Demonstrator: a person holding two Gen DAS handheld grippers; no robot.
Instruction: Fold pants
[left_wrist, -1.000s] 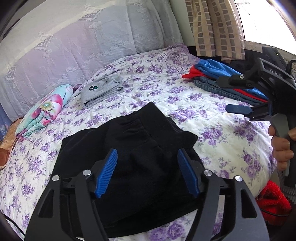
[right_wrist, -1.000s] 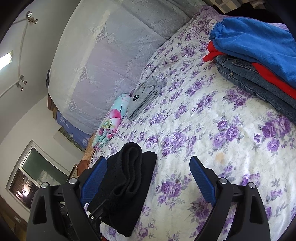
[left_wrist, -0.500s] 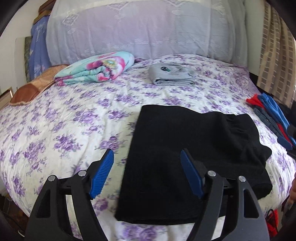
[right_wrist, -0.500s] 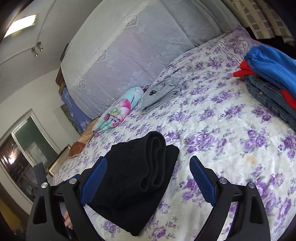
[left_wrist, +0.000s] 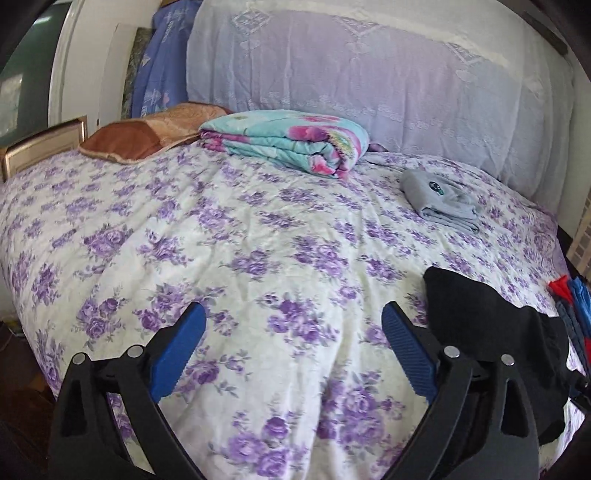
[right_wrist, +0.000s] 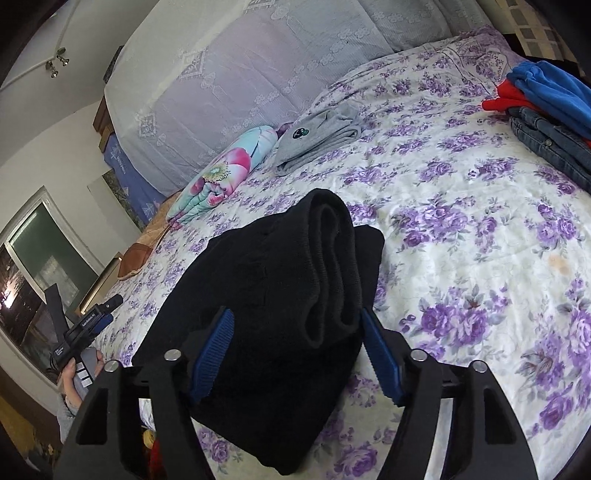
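The black pants (right_wrist: 280, 295) lie folded on the flowered bed cover near the front edge, with their thick rolled waistband end up. My right gripper (right_wrist: 295, 350) has its jaws partly closed around that near end of the pants; I cannot tell whether the pads touch the cloth. In the left wrist view the pants (left_wrist: 491, 325) show only at the right edge. My left gripper (left_wrist: 291, 350) is open and empty over bare bed cover, well left of the pants. It also shows in the right wrist view (right_wrist: 92, 325), held off the bed's left side.
A folded grey garment (left_wrist: 439, 199) and a folded flowered blanket (left_wrist: 291, 144) lie near the headboard. A brown pillow (left_wrist: 147, 136) lies at the far left. A stack of blue, red and denim clothes (right_wrist: 546, 110) sits at the bed's right side.
My left gripper has swung left, off the pants, to bare bed cover. My right gripper has come down over the pants' end and its jaws have narrowed.
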